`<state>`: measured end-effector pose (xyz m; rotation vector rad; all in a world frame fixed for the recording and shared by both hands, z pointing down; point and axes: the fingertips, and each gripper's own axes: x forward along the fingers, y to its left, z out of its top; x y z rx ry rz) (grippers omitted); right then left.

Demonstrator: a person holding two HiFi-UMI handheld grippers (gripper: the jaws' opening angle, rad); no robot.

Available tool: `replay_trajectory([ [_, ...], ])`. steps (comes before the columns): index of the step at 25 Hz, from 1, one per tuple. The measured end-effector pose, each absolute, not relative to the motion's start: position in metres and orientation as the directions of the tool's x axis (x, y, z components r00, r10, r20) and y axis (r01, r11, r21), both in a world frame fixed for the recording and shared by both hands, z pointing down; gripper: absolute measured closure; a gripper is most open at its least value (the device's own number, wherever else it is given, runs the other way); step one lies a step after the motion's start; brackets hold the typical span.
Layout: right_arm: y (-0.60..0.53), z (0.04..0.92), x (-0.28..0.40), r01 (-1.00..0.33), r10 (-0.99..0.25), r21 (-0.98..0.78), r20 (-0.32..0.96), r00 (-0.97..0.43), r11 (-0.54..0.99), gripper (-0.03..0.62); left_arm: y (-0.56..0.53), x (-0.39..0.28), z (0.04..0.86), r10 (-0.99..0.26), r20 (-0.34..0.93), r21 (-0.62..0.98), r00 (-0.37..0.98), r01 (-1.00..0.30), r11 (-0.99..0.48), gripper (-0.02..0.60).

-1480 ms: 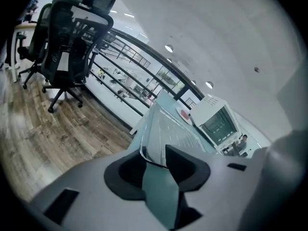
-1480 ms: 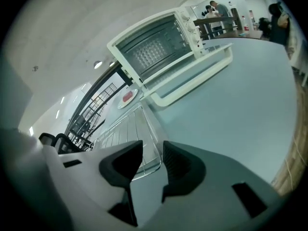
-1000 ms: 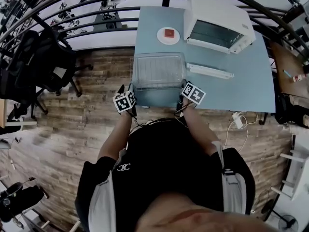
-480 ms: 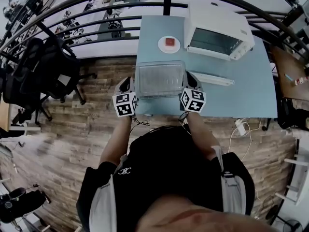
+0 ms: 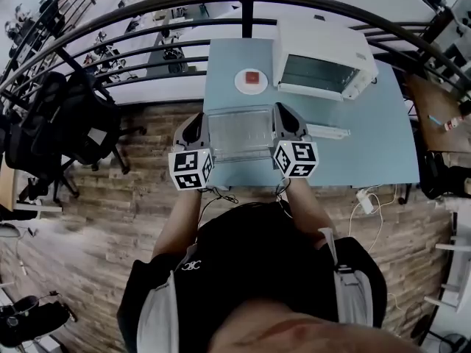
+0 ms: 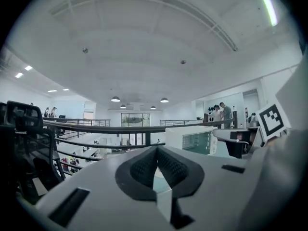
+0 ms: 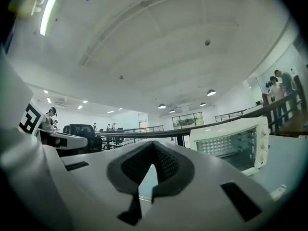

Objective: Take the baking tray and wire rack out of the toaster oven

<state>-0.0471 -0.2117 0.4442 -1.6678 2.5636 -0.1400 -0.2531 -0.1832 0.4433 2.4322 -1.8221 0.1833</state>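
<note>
The tray (image 5: 239,132) fills the gap between left gripper (image 5: 196,123) and right gripper (image 5: 284,116). Ahead of the right gripper the oven (image 5: 324,57) blocks the way, with a plate (image 5: 252,80) just left of it, ahead of the tray, and a railing (image 5: 243,9) behind both. A narrow strip (image 5: 327,132) lies just right of the right gripper; beyond it the table (image 5: 372,157) is open.

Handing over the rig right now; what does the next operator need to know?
Left gripper: shut, empty, above the pale blue table.
Right gripper: the same.
The silvery rectangular baking tray lies on that table between them, outside the white toaster oven.
The wire rack cannot be told apart from the tray in the head view.
To do: check that the rack is out.
</note>
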Motion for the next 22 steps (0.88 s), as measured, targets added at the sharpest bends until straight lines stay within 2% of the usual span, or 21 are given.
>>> replay_trajectory([
  [22,-0.198,0.417,0.015,-0.956,-0.965,-0.136,-0.063,-0.254,0.261,0.592,-0.19,-0.192,0.423,-0.921,0.135,0.019,0.367,-0.93,-0.368,0.566],
])
